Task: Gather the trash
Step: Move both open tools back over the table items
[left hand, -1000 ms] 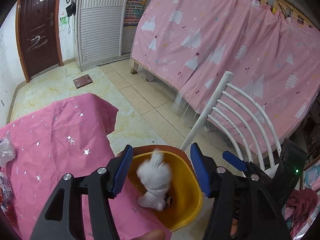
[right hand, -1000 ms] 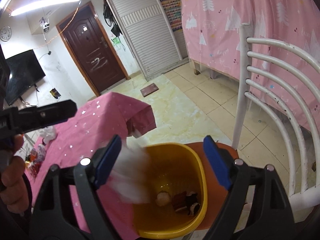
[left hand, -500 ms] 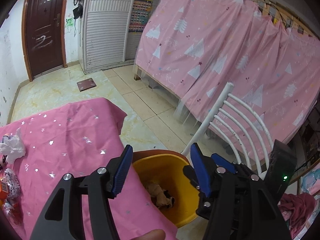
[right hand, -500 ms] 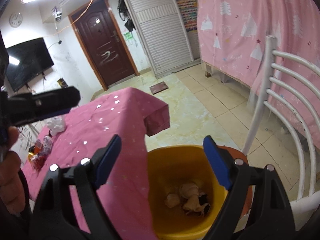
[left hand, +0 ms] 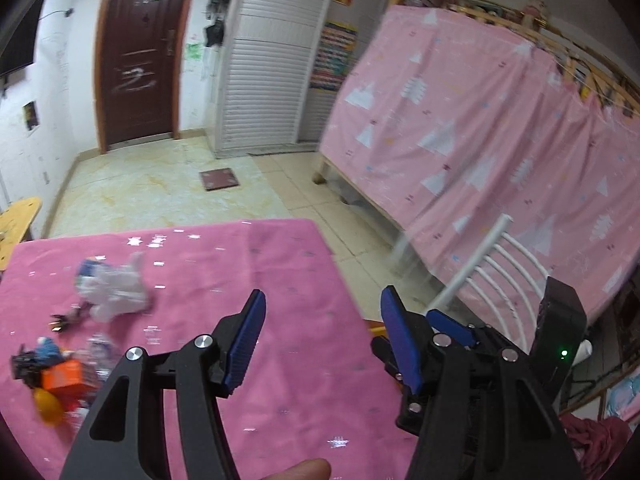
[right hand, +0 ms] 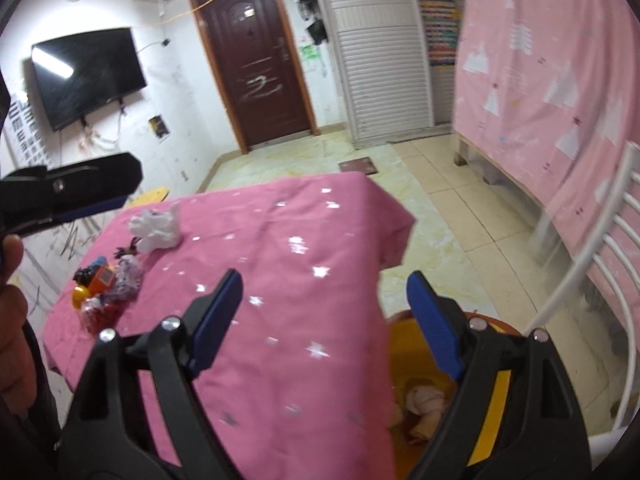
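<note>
My left gripper (left hand: 322,340) is open and empty above the pink tablecloth (left hand: 208,280). My right gripper (right hand: 320,320) is open and empty at the table's right edge, partly over the yellow bin (right hand: 404,344). Crumpled tissues (right hand: 424,400) lie inside the bin. A crumpled white tissue (right hand: 156,229) lies on the far left of the table; it also shows blurred in the left wrist view (left hand: 116,292). Nearer lies a pile of small trash (right hand: 102,288) with an orange box, a yellow piece and wrappers, seen also in the left wrist view (left hand: 56,376).
A white slatted chair (right hand: 600,272) stands right of the bin. A pink bed curtain (left hand: 480,128) fills the right side. A brown door (right hand: 256,64), a white shutter cabinet (right hand: 380,52) and a wall TV (right hand: 88,72) are at the back.
A white tissue dropped into the bin a second ago. Both grippers have since swung left from the bin toward the table, bringing the trash pile into view.
</note>
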Demonstrator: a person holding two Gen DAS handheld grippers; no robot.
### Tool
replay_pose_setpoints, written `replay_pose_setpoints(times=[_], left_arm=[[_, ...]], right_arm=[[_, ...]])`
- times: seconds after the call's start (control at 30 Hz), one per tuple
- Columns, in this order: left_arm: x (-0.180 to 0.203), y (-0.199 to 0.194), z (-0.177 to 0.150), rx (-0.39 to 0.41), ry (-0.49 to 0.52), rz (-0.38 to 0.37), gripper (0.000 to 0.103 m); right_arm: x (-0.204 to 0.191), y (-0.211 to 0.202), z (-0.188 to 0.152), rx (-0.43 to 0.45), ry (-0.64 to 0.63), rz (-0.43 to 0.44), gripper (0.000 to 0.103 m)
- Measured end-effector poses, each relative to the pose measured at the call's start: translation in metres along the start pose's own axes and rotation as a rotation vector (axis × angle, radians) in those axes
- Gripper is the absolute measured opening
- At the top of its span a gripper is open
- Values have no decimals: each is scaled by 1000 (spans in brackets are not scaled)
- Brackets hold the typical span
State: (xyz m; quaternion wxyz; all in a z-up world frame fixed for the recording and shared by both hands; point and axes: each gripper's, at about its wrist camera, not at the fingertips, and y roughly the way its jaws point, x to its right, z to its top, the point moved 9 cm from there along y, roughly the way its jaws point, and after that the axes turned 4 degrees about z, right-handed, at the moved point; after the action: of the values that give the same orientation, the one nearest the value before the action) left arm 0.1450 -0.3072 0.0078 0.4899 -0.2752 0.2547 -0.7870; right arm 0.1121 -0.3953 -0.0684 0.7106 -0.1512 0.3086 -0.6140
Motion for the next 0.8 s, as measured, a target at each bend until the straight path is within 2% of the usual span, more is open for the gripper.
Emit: replay_pose_setpoints(times=[0.23, 0.4, 0.8], left_arm=[[-72, -18, 9, 27, -53, 90, 54], [-117, -28, 11, 44, -92, 127, 54], [-216, -46, -7, 33, -135, 232, 57]], right_arm=[[-48, 25, 7, -33, -73, 45, 81], [-78, 43, 11, -62, -118, 67, 81], [-142, 91, 18, -125, -201, 119, 81]])
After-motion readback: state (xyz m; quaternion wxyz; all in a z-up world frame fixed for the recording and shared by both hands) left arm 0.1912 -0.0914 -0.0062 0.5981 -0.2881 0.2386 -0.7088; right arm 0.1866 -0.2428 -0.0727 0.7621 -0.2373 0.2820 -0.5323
